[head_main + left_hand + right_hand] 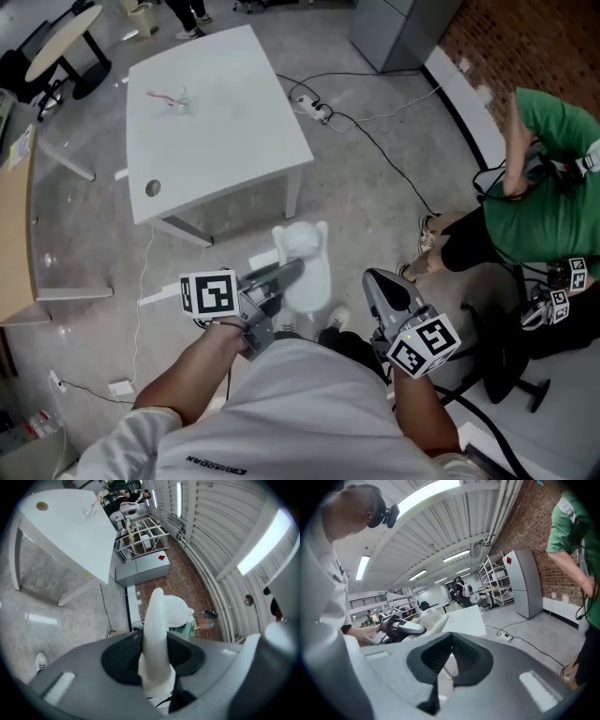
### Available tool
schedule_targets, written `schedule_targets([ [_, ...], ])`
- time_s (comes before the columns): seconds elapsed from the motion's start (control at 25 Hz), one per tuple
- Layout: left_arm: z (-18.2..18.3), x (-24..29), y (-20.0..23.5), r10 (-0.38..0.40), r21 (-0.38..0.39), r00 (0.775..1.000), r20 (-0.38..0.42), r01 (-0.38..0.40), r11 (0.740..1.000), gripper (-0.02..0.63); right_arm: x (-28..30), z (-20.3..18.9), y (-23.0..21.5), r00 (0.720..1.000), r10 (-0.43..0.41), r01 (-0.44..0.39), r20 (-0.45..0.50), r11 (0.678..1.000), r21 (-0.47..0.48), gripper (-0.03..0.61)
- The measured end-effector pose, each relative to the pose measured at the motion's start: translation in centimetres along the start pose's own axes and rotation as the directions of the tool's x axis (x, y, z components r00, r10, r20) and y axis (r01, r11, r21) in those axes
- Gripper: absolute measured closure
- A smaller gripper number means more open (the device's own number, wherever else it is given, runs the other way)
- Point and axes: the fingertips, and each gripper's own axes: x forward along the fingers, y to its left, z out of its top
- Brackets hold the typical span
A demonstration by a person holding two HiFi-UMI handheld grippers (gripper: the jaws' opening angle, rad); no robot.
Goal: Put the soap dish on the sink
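so the left gripper view shows the left gripper clamped on the white soap dish, seen edge-on. head view adds that it's up in the air over the concrete floor, short of the white table. right gripper is pinched together on nothing, pointing slightly down alongside.

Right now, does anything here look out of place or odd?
Nothing is spilled or broken. Oddest: the soap dish hangs in mid-air, pinched by its edge in the left tool, with no sink in sight. A power strip and cables lie loose on the floor.
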Motion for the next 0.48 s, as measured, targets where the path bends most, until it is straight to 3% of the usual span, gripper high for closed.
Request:
schedule_targets([
  [0.28, 3.7, 1.9, 0.9, 0.033, -0.054, 0.995, 0.091, -0.028, 0.998, 0.466, 4.0, 1.4, -3.7, 0.997, 0.075, -0.075, -0.037, 0.997, 0.003, 0.577],
  [0.48, 5.8, 4.3, 1.5, 0.087, -0.09, 0.983, 0.16, -0.073, 0.993, 0.466, 7.1, 2.2, -6.4, 0.98, 0.19, -0.189, -0.062, 0.982, 0.019, 0.577],
])
